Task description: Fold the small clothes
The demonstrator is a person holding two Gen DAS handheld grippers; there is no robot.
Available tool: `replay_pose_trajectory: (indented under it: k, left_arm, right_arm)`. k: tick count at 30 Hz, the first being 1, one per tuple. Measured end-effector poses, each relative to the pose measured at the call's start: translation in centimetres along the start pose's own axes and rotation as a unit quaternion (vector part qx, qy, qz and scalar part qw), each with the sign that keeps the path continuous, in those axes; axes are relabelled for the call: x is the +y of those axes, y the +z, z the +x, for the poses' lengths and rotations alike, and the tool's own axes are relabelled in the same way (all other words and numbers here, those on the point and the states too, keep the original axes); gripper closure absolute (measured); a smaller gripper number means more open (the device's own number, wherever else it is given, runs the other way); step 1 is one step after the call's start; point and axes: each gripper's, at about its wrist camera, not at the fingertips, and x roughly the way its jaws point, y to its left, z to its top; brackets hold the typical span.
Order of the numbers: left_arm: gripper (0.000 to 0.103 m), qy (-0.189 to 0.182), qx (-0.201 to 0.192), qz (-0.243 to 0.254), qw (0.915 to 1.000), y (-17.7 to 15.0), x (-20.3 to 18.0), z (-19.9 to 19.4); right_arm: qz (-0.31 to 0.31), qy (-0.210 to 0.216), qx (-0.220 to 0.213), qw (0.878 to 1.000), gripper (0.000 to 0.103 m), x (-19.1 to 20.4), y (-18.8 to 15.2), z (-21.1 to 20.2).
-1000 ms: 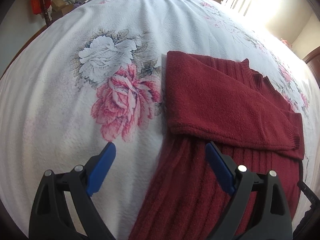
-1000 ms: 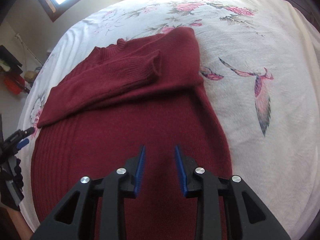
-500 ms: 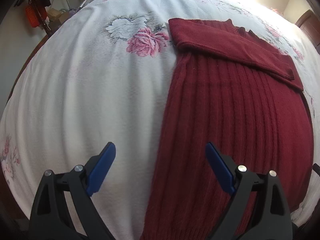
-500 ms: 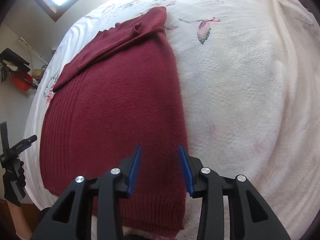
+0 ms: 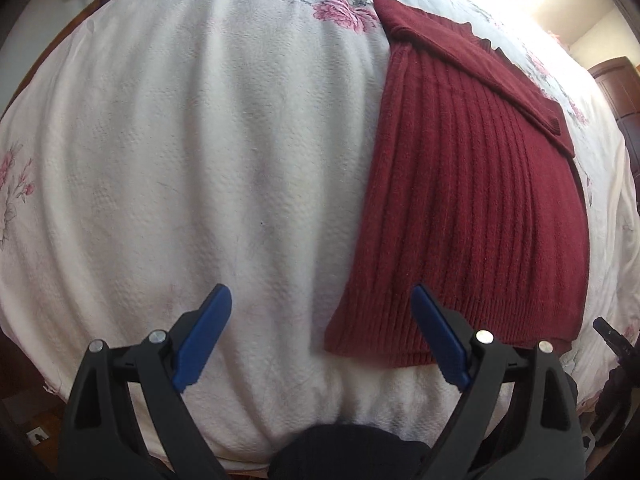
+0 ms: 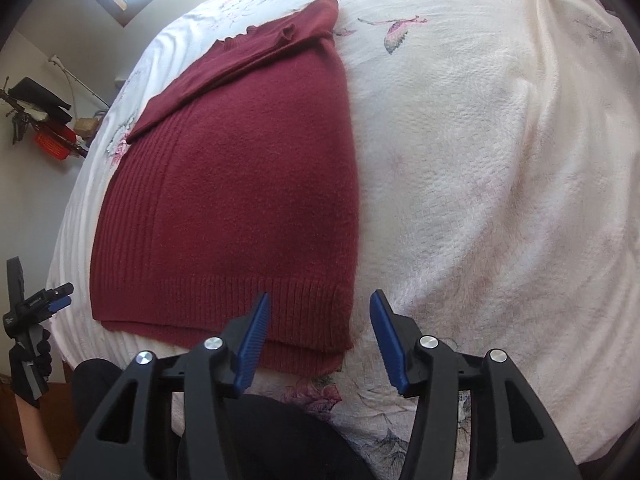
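Lying flat: sweater [image 5: 472,208] | floral bedspread [image 5: 200,160] | both claws agape, empty

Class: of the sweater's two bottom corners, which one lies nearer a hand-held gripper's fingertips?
The sweater's right-hand bottom corner: it lies between the open right hand-held gripper's fingertips. The other corner sits farther from the left hand-held gripper.

We find almost no writing here. The only lettering is a small white word on the black body of the left gripper [image 6: 38,302], seen at the edge of the right wrist view, and it is too small for us to read.
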Motion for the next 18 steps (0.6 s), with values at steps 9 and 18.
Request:
replay_pose_trajectory:
  k: [9, 18]
  left_arm:
    - [0.013, 0.010, 0.033, 0.032, 0.9989, -0.9, -1.9, 2.6]
    - [0.013, -0.026, 0.047, -0.005, 0.9985, -1.0, -1.2, 4.8]
  right_arm:
    - [0.021, 0.013, 0.040, 0.999, 0.051, -0.9, -1.4, 2.4]
    - [0.041, 0.029, 0.057, 0.997, 0.050, -1.7, -1.7, 4.1]
